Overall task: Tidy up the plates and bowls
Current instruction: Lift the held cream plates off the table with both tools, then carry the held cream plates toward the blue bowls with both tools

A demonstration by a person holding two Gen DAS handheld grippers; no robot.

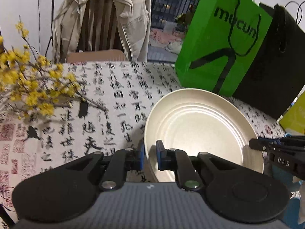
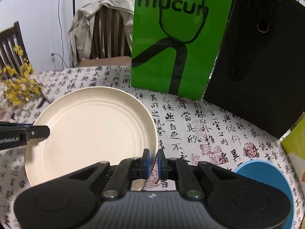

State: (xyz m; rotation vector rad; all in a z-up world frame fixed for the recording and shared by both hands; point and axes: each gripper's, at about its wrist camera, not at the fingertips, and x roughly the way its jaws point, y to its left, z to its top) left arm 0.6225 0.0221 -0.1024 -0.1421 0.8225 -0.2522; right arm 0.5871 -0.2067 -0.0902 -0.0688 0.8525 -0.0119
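Left wrist view: left gripper point(image 1: 150, 157) pinches the round cream ribbed plate point(image 1: 202, 127) by its rim. Right gripper point(image 2: 154, 161) clamps the opposite edge, likely sharing the load for a level carry.

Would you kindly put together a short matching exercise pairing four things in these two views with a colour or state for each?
Things:
1. plate
2. paper bag with lettering
3. flowering branches
4. round dish at the right tool's side

Colour or state:
A. yellow
B. blue
C. cream, gripped at its rim by both the left tool and the right tool
D. bright green, standing upright on the tablecloth

Pairs: 1-C, 2-D, 3-A, 4-B
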